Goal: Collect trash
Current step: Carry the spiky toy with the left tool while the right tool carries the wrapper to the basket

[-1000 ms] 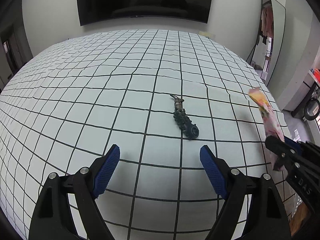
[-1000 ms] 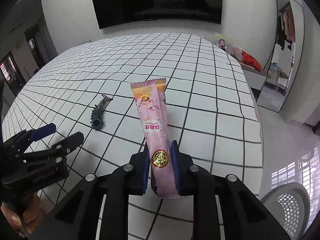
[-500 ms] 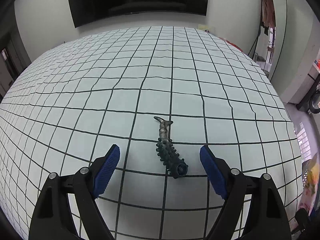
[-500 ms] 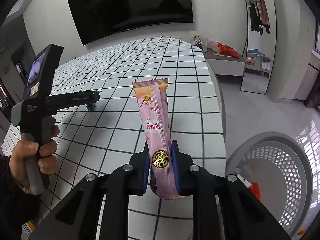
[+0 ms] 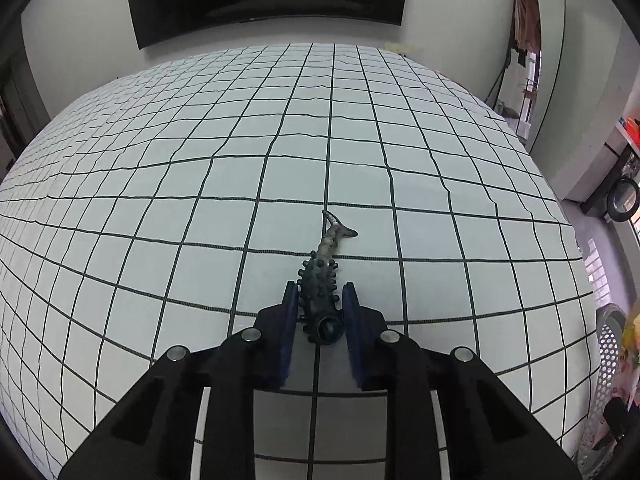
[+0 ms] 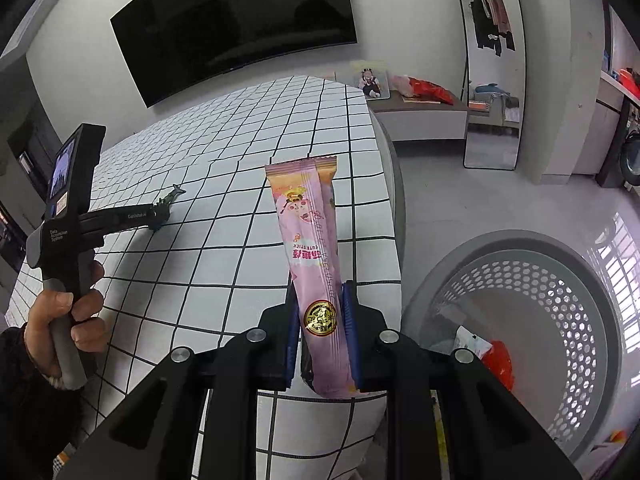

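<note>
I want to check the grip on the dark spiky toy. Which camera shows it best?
The left wrist view: the spiky toy fills the centre, clamped between the left gripper fingers. The right wrist view shows only its tail, small and partly hidden.

Two grippers, one spiky toy fish (image 5: 320,292), one pink wrapper (image 6: 314,264), one basket (image 6: 560,280) (perforated).

Dark spiky rubber fish toy (image 5: 320,288) on the grid-patterned white bed (image 5: 200,200); perforated white plastic basket (image 6: 560,300) on the floor beside the bed's right edge.
</note>
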